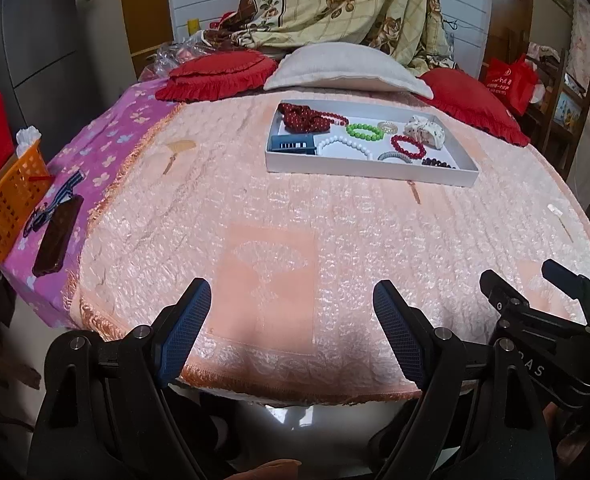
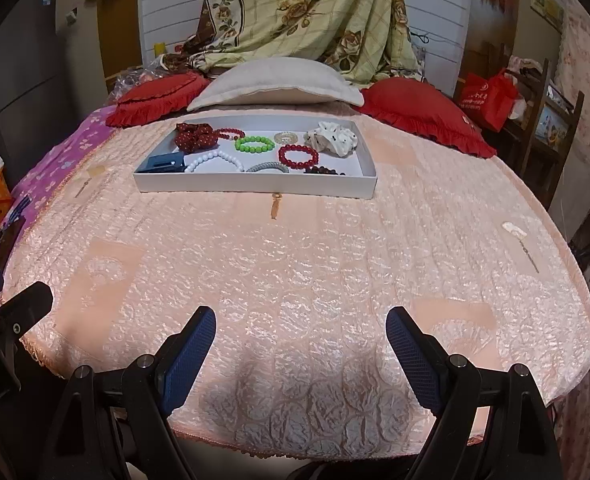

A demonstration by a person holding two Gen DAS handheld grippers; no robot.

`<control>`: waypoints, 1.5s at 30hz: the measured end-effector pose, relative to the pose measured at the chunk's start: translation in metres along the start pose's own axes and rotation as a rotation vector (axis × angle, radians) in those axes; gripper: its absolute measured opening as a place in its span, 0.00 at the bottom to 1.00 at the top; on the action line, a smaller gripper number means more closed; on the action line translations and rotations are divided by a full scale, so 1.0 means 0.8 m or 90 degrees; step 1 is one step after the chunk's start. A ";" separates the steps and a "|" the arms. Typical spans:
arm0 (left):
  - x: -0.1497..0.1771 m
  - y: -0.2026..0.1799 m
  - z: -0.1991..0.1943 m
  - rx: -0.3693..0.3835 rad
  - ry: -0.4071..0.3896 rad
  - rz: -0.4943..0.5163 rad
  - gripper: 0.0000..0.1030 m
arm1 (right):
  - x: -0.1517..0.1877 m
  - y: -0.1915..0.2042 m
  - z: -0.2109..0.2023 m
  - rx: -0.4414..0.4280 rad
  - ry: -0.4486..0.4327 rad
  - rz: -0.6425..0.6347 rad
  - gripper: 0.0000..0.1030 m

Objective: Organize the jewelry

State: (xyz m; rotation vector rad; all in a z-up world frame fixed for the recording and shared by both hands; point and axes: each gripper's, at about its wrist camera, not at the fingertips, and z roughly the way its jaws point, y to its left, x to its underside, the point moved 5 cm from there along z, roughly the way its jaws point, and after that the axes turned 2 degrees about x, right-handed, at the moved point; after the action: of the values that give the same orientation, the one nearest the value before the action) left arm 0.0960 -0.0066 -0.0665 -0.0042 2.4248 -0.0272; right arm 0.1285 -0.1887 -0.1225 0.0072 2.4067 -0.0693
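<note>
Left tongs (image 1: pixel 291 316) hover over the near edge of the bed (image 1: pixel 255 216), jaws wide apart and empty. Right tongs (image 2: pixel 301 340) sit beside them at the same edge, also spread and holding nothing.

The jewelry lies in a white tray (image 2: pixel 255 189) well away, toward 12 o'clock from both tongs, just short of the pillows. Across the tray from 9 to 3 o'clock: a dark-red scrunchie (image 2: pixel 193 136), a blue clip (image 2: pixel 165 163) in the near corner, a white bead bracelet (image 2: pixel 215 160), a green bracelet (image 2: pixel 255 144), a grey coil tie (image 2: pixel 267 168), a red bracelet (image 2: pixel 299 156), dark beads (image 2: pixel 325 171) against the near wall, and a spotted scrunchie (image 2: pixel 333 136).

Risks, as I judge them: the pieces lie close, some touching, so one pinch could lift two. The bedspread is soft and bumpy; pressing down may tip the light tray. Round beads could slip from the pads, and the low wall may block a shallow approach to the dark beads.
</note>
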 end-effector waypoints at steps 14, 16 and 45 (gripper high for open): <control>0.007 -0.001 0.022 0.003 0.032 0.002 0.81 | 0.007 -0.004 0.018 0.004 0.020 0.005 0.83; 0.008 -0.002 0.024 0.002 0.035 0.002 0.81 | 0.007 -0.005 0.020 0.004 0.022 0.005 0.83; 0.012 -0.005 0.062 -0.002 0.081 0.004 0.81 | 0.015 -0.005 0.052 0.000 0.052 -0.001 0.83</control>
State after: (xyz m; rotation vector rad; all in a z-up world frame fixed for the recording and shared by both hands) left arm 0.1215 -0.0118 -0.1105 0.0043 2.5521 -0.0204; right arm 0.1470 -0.1953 -0.1609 0.0092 2.4891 -0.0714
